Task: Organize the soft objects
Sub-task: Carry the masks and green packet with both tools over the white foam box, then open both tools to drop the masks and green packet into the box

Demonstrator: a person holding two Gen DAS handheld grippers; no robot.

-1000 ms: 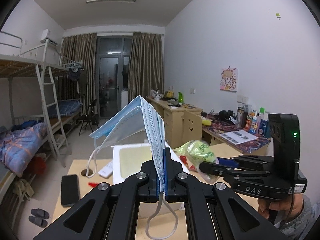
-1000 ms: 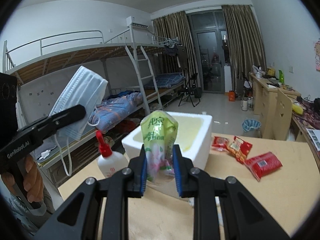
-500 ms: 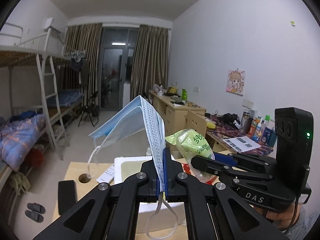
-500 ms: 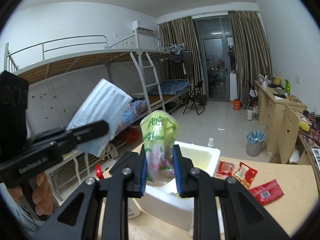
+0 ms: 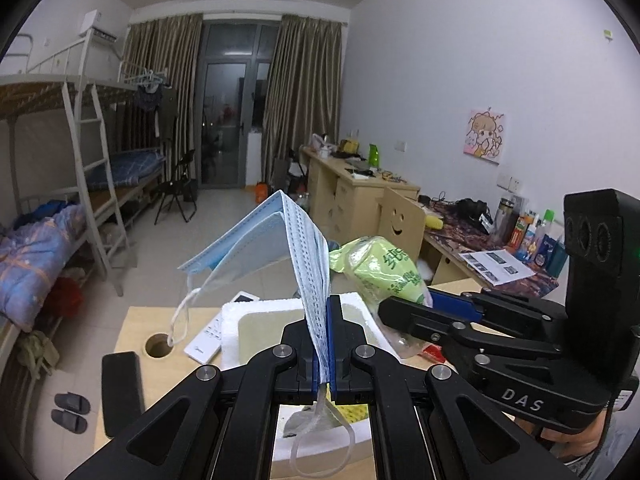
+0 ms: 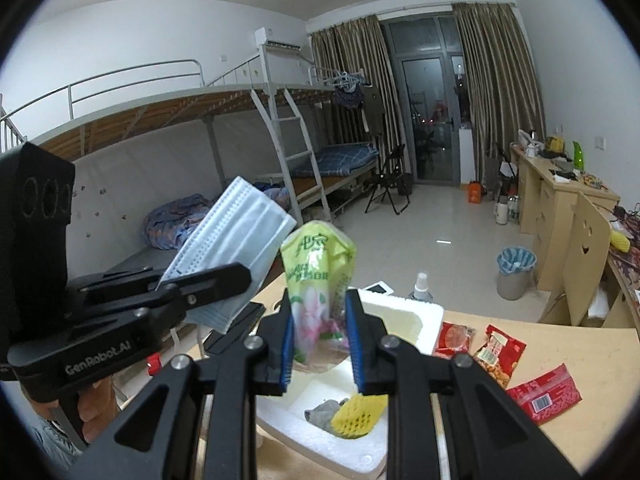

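My left gripper (image 5: 323, 312) is shut on a folded blue face mask (image 5: 272, 248), held above a white foam box (image 5: 256, 312) on the wooden table. The mask also shows in the right wrist view (image 6: 236, 248). My right gripper (image 6: 318, 312) is shut on a green tissue pack (image 6: 316, 272), held over the same foam box (image 6: 400, 312). The pack shows in the left wrist view (image 5: 380, 272), just right of the mask. A yellow foam net (image 6: 358, 414) and a grey cloth (image 6: 322, 410) lie inside the box.
Three red snack packets (image 6: 500, 354) lie on the table (image 6: 580, 344) right of the box. A black phone (image 5: 120, 392), a white remote (image 5: 206, 338) and a round table hole (image 5: 158, 344) are left of it. Bunk beds, desks and a bin stand beyond.
Both grippers have risen and moved over the foam box, still holding the mask and the tissue pack. The box's inside now shows below them.
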